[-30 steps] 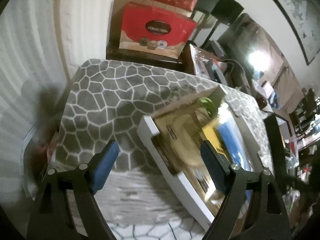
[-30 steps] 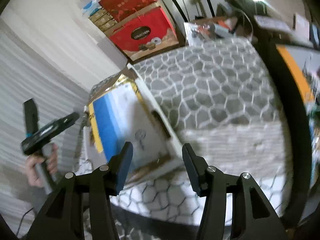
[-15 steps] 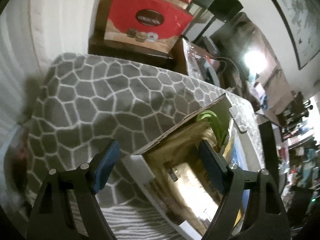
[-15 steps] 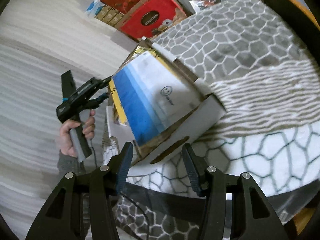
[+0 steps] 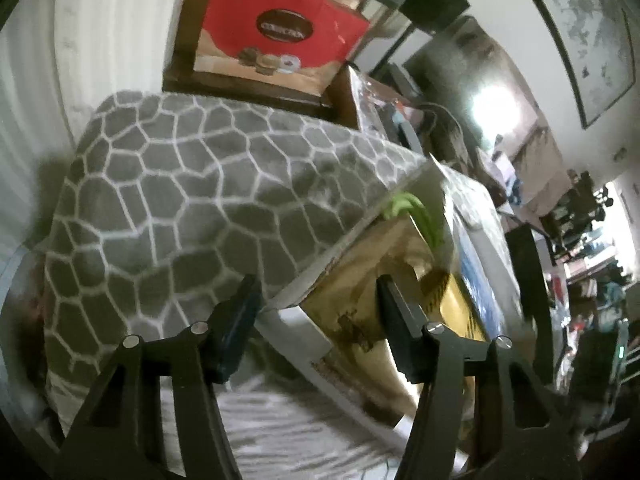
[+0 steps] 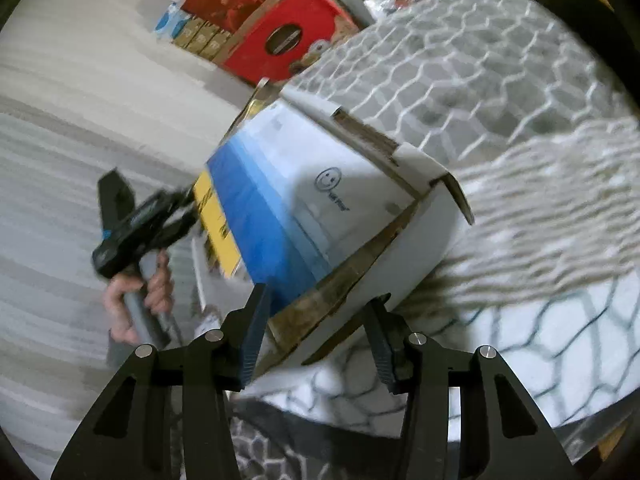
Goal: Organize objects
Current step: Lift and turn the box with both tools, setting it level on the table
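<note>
Both grippers have dropped onto my cardboard box (image 6: pixel 360 216) on the patterned blanket (image 5: pixel 180 200): left gripper (image 5: pixel 316 320) closing, jaws astride its flap, right gripper (image 6: pixel 316 340) closing astride its corner, neither clamped; lifting looks next.

A white cardboard box (image 5: pixel 304 320) (its flap raised) is straddled by the closing left tool (image 5: pixel 316 312); a red box (image 5: pixel 280 36) is seen at twelve o'clock.
</note>
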The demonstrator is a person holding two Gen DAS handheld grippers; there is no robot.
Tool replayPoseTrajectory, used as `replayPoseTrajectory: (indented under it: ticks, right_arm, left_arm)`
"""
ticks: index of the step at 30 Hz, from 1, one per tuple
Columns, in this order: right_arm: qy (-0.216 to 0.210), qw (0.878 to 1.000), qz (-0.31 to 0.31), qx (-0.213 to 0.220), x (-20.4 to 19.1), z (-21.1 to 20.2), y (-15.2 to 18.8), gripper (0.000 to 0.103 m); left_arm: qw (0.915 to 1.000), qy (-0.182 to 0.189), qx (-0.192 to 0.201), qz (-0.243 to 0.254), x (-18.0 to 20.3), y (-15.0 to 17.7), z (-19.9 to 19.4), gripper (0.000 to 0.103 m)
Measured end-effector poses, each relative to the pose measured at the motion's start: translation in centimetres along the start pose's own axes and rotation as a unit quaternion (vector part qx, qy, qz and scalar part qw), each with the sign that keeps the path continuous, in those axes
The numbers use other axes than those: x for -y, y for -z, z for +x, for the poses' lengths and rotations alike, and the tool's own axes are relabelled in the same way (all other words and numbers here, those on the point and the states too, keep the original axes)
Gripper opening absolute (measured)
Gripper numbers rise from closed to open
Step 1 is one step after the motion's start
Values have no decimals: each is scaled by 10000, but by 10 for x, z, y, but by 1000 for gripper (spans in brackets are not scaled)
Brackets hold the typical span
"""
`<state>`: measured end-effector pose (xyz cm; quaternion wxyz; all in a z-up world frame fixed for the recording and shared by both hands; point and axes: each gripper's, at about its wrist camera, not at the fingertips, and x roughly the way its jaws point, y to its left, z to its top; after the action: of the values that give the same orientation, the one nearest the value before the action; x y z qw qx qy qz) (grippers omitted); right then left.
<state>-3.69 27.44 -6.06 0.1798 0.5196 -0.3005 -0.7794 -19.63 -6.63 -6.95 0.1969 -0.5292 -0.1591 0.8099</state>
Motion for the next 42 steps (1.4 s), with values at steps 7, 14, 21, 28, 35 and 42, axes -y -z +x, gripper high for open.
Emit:
replayPoseTrajectory:
  ticks: [7,14,21,28,35,42]
  right_arm:
    - [766,9962,-377,182,11,-12,-48,49]
    - [1146,9888,-951,-48,5,4,-85,50]
    - [1203,9833,-1362,-87,-3,28,-110,51]
    - [1126,9832,-1428,-143,-3,44,-114,51]
    - [1124,9833,-1426,-122,-4,44,-113,51]
    - [1139,9836,-1395,-122,0,40,-112,56]
  left_arm:
    - [9997,206,148,-60,21,38,-7,54]
    - [9993,78,323,-161,34,65,-23,54]
    - [9994,-37,313,-134,40,91,-30,54]
    - [9994,-30,284,-203,37,101,-36,53]
    - [9994,-71,264,-210,38,102,-35,53]
    - [9996,-108,255,-102,37,98,-36,56]
